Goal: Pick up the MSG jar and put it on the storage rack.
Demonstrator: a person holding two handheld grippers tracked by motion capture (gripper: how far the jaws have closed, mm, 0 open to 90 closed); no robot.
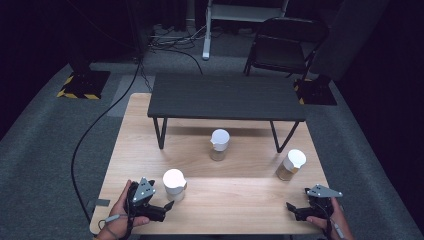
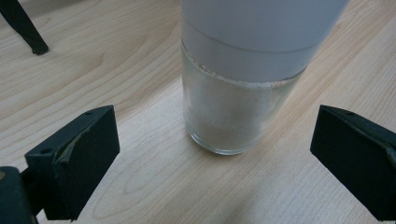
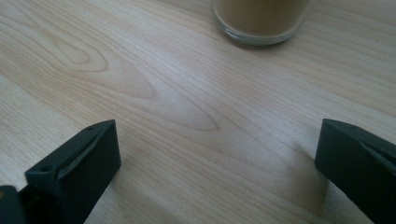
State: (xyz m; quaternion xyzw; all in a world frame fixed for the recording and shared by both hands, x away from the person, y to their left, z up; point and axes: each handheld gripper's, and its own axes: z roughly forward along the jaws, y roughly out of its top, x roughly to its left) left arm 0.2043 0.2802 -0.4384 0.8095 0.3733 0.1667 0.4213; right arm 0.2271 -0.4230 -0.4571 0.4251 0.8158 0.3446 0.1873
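left gripper (image 1: 167,206), released with jaws spread, faces the near-left glass jar (image 2: 229,112) of pale powder on the table (image 1: 240,205): smooth, breakable, likely hefty; grip the glass below the white lid (image 1: 173,177).

A low black metal-legged bench (image 1: 225,97) stands on the light wooden tabletop (image 1: 240,200), well ahead of the left claw (image 1: 167,206) and the right claw (image 1: 292,209). Just before its front edge, ahead of and between the claws, sits a white-lidded glass jar of tan powder (image 1: 219,146). Far ahead of the right claw stands a black folding chair (image 1: 282,47). A black cable (image 1: 80,145) curves over grey carpet (image 1: 45,130) outward of the left claw.
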